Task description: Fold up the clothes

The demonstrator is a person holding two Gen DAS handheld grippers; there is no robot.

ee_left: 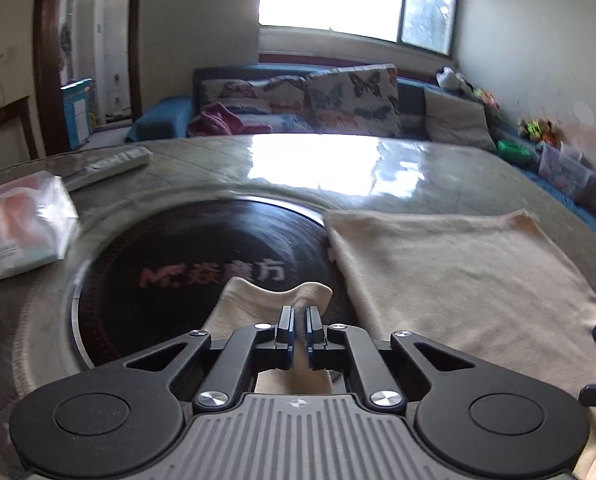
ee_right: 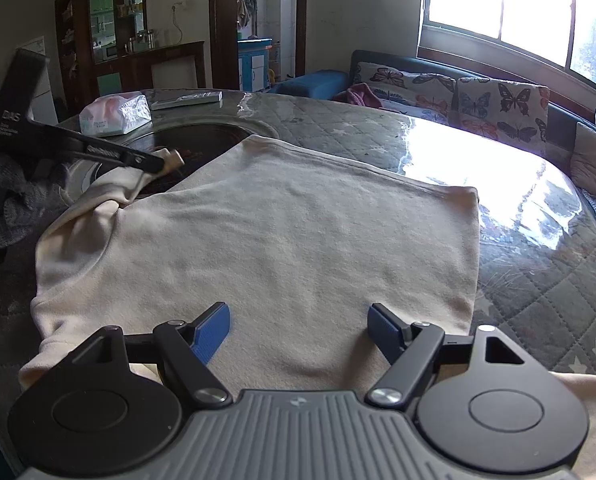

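Note:
A cream long-sleeved garment [ee_right: 298, 220] lies spread flat on the quilted table. In the left wrist view its body [ee_left: 458, 272] is to the right, and one sleeve [ee_left: 254, 300] runs out over a black round inset [ee_left: 186, 248]. My left gripper [ee_left: 300, 314] is shut on that sleeve's end, with cloth bunched between the pads. From the right wrist view the left gripper [ee_right: 158, 164] shows at the far left, holding the sleeve tip slightly lifted. My right gripper [ee_right: 300, 316] hovers open over the near part of the garment, its blue pads wide apart with nothing between them.
A pack of tissues [ee_left: 18, 232] and a white remote [ee_left: 114, 164] lie at the table's left far side. A grey knit item [ee_right: 10, 184] hangs off the left edge. A sofa with butterfly cushions [ee_right: 478, 100] stands behind the table, under a bright window.

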